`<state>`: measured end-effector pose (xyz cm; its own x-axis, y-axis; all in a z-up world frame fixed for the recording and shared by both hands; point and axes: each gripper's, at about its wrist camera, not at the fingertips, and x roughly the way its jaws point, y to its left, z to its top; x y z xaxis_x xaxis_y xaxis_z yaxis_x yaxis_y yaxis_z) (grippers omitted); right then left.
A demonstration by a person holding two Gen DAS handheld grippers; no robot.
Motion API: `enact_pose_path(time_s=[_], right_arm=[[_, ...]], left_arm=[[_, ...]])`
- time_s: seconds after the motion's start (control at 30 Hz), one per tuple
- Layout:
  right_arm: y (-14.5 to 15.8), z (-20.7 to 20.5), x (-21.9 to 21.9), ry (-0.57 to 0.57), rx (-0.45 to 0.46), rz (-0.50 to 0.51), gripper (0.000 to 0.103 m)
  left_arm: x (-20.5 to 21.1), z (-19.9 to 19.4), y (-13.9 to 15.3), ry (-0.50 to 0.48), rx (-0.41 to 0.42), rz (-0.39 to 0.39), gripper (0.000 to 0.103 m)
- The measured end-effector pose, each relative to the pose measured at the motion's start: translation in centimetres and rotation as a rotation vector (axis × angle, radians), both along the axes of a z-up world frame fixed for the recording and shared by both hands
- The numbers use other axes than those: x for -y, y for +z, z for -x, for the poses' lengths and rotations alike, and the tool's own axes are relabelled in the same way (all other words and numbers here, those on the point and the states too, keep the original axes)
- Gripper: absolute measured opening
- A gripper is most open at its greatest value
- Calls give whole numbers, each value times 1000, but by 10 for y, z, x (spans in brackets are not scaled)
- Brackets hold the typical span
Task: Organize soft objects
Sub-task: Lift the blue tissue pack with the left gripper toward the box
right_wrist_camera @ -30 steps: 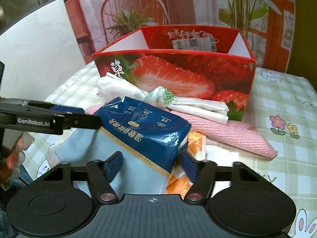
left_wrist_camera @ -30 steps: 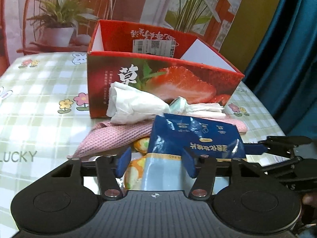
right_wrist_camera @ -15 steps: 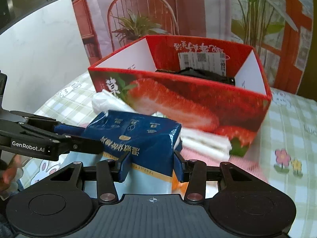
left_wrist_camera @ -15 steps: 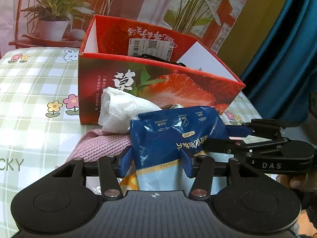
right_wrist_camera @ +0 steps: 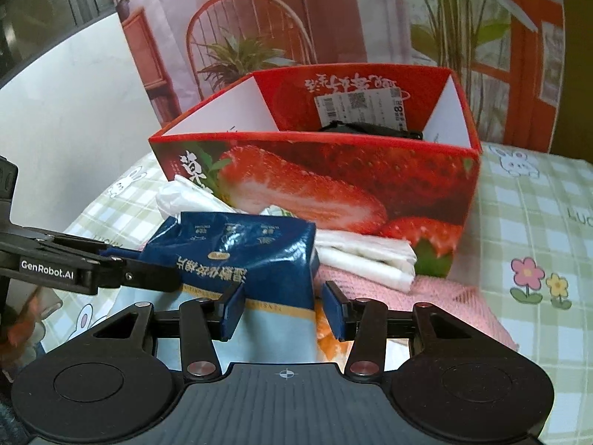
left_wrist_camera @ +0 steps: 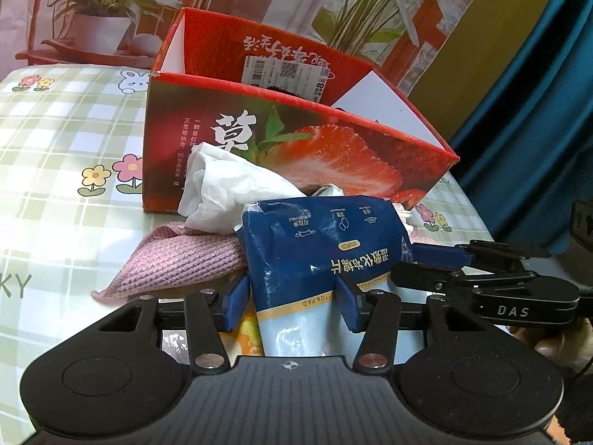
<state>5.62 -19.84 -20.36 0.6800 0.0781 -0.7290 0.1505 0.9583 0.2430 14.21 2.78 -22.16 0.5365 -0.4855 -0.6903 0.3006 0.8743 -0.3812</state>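
Blue pack [left_wrist_camera: 322, 259] higher vs. before

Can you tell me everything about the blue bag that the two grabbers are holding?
The blue bag is a soft, shiny plastic pack, dark blue at one end and pale blue at the other, with a thin gold stripe and white writing printed between. It looks crinkled and puffy. It is lifted above the pink cloth, in front of the strawberry box. The left gripper squeezes its pale end. The right gripper straddles the other side, one pad touching, the other a little apart.
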Motion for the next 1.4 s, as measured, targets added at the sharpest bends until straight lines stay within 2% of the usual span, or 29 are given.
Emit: enact_pose_path(time_s=[0.13,0.27,0.47,0.6,0.73,0.97,1.23,1.4], right_arm=[[-6,-1,-4,26,0,-13,45],[-11,-6,-12,62,-4,0,50],[-19,-9,-9,59,-19,-32,51],[-14,-5,-12,80,-2,-41,47],[6,-2,-13,100,53,-14,45],[55,-9,-10,144,154,86,44],[99,-30,11,140,234,181,44],[120,-53,26,126,267,228,44]], left_arm=[[-2,4,1,-5,-7,-10,53],[-3,10,0,-26,-2,-15,41],[-2,9,-1,-28,-1,-16,39],[0,8,6,-35,20,-12,38],[-3,6,21,-42,59,1,38],[-2,-7,64,-57,168,27,38],[12,-40,107,-82,271,34,38],[17,-68,133,-64,326,48,38]])
